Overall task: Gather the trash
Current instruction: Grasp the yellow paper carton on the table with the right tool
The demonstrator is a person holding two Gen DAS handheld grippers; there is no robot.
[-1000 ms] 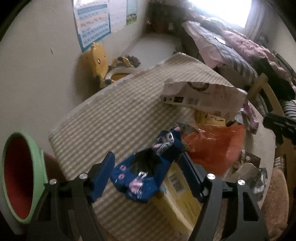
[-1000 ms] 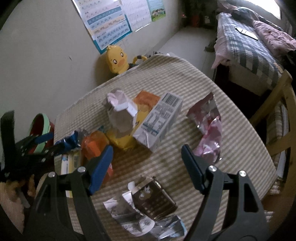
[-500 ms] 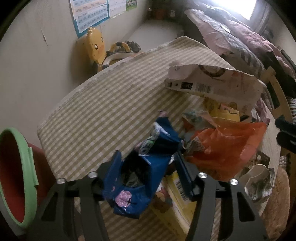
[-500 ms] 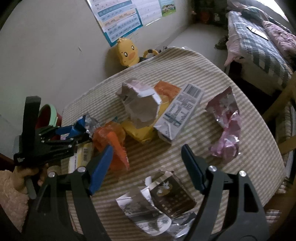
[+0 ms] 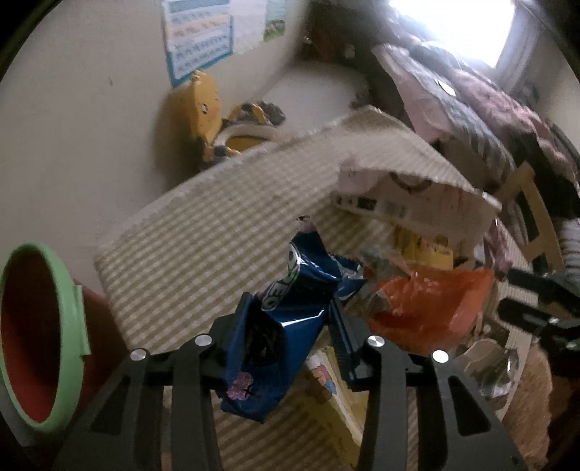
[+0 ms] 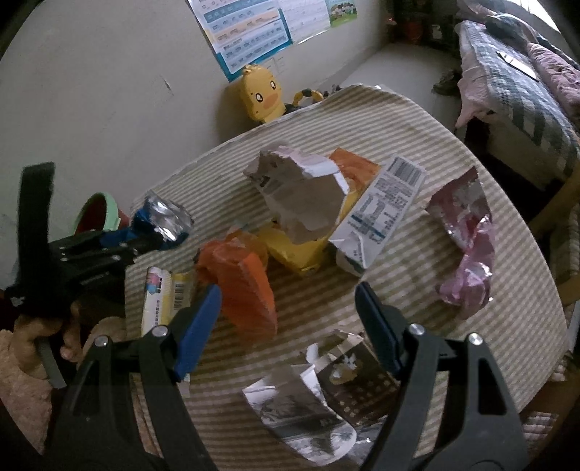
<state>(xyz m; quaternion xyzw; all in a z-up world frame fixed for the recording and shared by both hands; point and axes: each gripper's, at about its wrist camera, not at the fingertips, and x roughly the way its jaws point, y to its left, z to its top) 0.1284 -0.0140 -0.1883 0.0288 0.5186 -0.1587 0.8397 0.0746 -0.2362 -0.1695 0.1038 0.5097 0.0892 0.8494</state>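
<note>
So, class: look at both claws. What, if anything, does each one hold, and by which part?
The left claw pinches the blue wrapper around its crumpled lower middle. The right claw is open, holding nothing.

Round table covered with beige-and-white striped cloth (image 6: 453,145). Behind its far edge, against the pale wall, a yellow plastic duck-shaped seat (image 6: 261,95), partly hidden by the table edge. On the wall above the duck, a blue-bordered paper chart (image 6: 246,34) with rows of small print. To the right of the table, well apart from it, a bed with grey checked blanket (image 6: 522,90) and pink crumpled bedding (image 6: 554,65).
</note>
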